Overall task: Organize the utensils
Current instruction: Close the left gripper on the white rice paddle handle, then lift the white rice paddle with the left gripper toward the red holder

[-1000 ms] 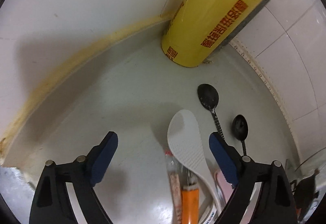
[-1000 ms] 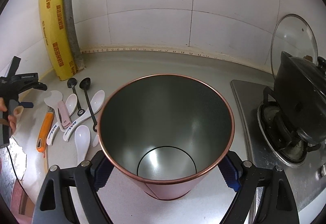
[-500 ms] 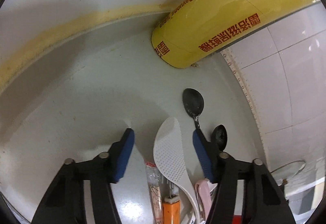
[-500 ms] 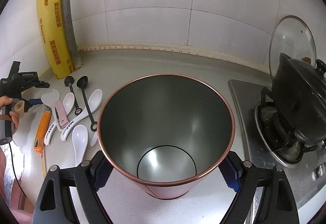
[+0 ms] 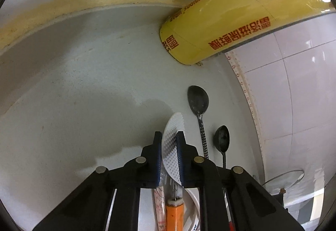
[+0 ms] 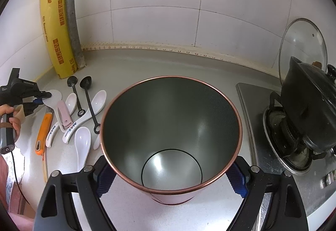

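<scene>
White dimpled rice paddle on edge; empty copper-rimmed steel canister upright on counter.

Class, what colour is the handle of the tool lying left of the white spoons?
Orange handle; it shows best in the right wrist view.

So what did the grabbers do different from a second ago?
The left gripper came down and its jaws have just been closing; they now pinch the white rice paddle, which lay loose between them before. The right gripper stayed clamped on the metal container. The spoons haven't moved.
</scene>
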Available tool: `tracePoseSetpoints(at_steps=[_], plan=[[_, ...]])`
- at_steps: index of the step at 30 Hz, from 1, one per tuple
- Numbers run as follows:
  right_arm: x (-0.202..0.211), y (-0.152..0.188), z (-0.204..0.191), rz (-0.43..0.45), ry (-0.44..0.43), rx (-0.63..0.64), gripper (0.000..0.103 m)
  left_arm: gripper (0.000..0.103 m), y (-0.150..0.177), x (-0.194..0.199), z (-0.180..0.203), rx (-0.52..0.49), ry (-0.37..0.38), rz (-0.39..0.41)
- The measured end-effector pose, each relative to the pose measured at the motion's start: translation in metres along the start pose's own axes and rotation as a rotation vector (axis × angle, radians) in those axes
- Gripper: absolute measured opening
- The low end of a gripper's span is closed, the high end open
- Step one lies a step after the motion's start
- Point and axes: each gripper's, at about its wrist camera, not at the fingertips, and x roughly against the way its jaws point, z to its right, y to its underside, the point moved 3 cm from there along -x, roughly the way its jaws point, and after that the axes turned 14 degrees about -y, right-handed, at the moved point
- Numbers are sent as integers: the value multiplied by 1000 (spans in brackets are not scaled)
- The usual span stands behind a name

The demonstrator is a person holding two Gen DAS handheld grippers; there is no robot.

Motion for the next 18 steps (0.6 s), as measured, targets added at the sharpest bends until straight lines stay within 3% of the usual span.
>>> tracePoseSetpoints(at_steps=[5, 18], plan=[[0, 0, -1, 1, 1, 1, 90, 5, 3, 13, 8, -44, 2, 39], [1, 0, 3, 7, 3, -23, 90, 3, 11, 65, 25, -140, 3, 168]])
